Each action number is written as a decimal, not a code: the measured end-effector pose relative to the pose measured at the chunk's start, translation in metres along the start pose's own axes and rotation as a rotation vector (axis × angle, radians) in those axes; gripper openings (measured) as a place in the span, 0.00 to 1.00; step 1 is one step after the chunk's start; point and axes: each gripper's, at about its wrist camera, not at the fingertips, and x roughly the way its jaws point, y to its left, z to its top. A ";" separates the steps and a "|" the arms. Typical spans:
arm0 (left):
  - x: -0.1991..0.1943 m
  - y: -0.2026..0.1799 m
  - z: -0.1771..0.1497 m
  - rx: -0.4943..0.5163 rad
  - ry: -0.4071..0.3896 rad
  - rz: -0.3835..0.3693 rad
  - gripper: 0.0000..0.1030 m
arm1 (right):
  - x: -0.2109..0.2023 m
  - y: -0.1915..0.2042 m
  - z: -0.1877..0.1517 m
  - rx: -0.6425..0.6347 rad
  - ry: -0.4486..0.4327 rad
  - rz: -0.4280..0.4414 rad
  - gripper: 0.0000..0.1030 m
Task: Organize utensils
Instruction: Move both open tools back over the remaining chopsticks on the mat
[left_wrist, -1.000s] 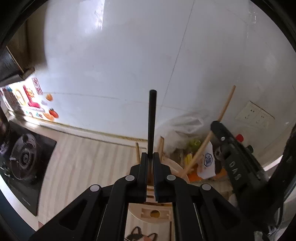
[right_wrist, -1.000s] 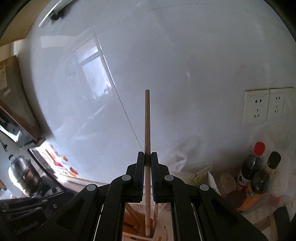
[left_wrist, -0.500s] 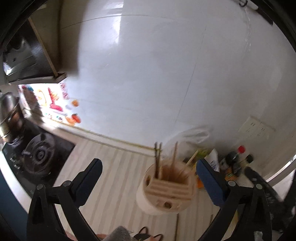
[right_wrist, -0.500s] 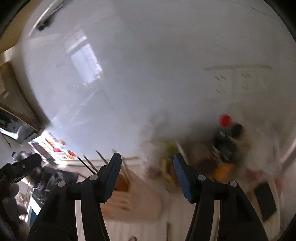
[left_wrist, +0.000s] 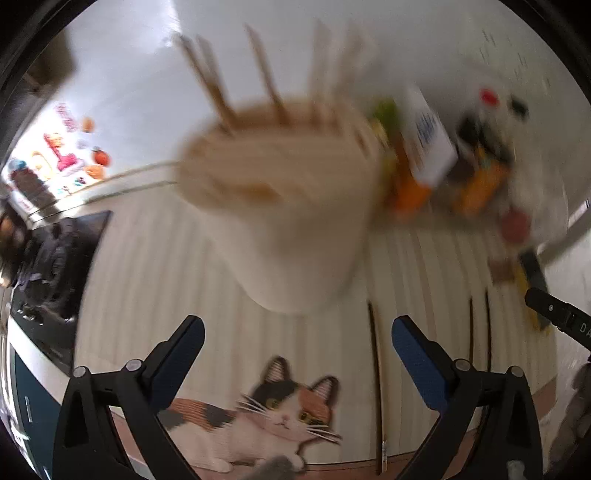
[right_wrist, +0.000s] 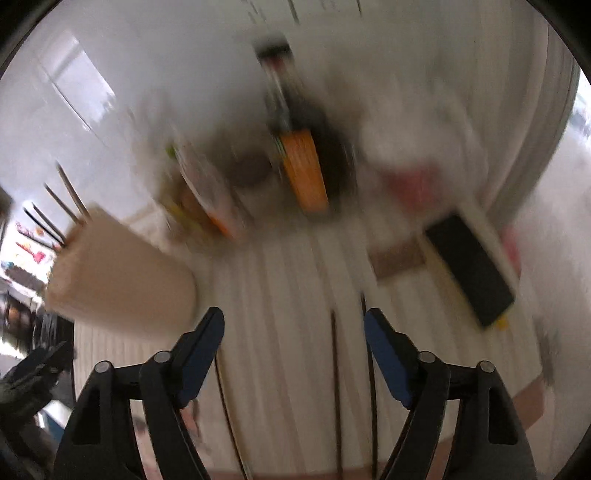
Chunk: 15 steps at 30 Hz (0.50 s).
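A beige utensil holder (left_wrist: 288, 229) stands on the striped mat (left_wrist: 155, 280), blurred, with several chopsticks (left_wrist: 210, 85) upright in it. My left gripper (left_wrist: 297, 332) hangs just in front of it, jaws wide open with nothing between them. One dark chopstick (left_wrist: 376, 387) lies on the mat near its right finger, and two more chopsticks (left_wrist: 471, 332) lie further right. My right gripper (right_wrist: 293, 321) points down at the mat, its jaws opening and nothing pressed between them. Below its gap lie loose chopsticks (right_wrist: 334, 387). The holder (right_wrist: 118, 273) is to its left.
A stove (left_wrist: 55, 266) borders the mat on the left. Bottles and packets (left_wrist: 480, 177) crowd the back right by the wall, among them an orange-labelled bottle (right_wrist: 303, 170). A black block (right_wrist: 469, 269) lies on the right. A cat picture (left_wrist: 273, 406) marks the mat's near edge.
The left gripper let go of its black chopstick and the right of its wooden one, both over the holder. Both opened, then dropped toward the mat; the holder now looms larger.
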 end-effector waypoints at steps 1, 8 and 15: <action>0.014 -0.009 -0.006 0.018 0.031 -0.014 0.98 | 0.007 -0.006 -0.005 0.006 0.036 0.002 0.48; 0.088 -0.033 -0.036 0.042 0.245 -0.089 0.48 | 0.047 -0.033 -0.047 -0.004 0.180 -0.035 0.28; 0.114 -0.053 -0.047 0.113 0.296 -0.040 0.45 | 0.062 -0.039 -0.060 0.003 0.216 -0.053 0.28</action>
